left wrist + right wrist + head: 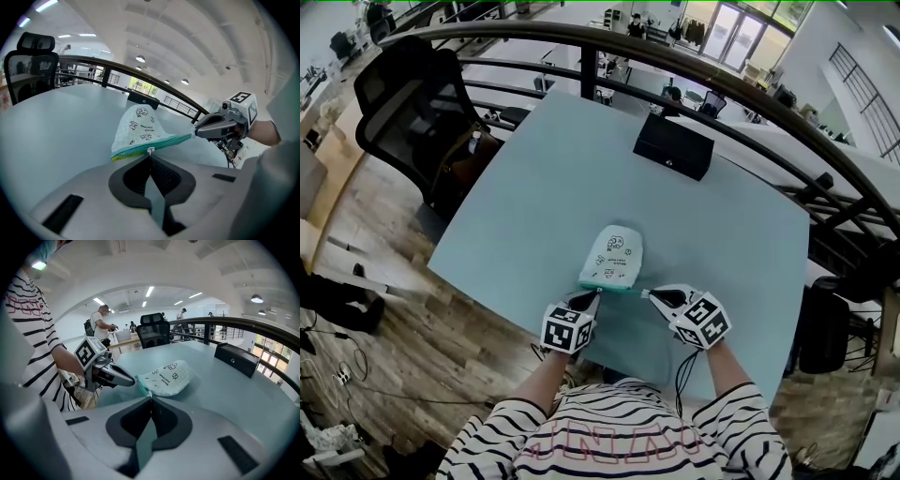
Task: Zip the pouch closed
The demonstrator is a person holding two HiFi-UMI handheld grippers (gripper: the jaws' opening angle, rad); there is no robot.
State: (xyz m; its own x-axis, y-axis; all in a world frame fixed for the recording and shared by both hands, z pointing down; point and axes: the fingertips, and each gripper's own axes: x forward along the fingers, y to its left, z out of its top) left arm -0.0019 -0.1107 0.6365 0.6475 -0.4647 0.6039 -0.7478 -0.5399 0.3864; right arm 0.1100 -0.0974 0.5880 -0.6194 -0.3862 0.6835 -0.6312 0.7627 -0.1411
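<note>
Left tongs [596, 296] and right tongs [647, 293] each clamp the pouch [614, 255]; black box [673, 147] stands well beyond.

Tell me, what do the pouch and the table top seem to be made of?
Pouch: probably soft fabric, matte, pale with printed doodles; it sags and creases. Table top: likely laminate or painted board, smooth pale blue-grey, faint sheen, no grain showing.

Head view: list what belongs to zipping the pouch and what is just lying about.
For the job:
- pouch
- zip pull, pinched in the left claw
- right claw, shut on the pouch's end

Lying about:
- black box at the far side of the table
- chair beside the table
</note>
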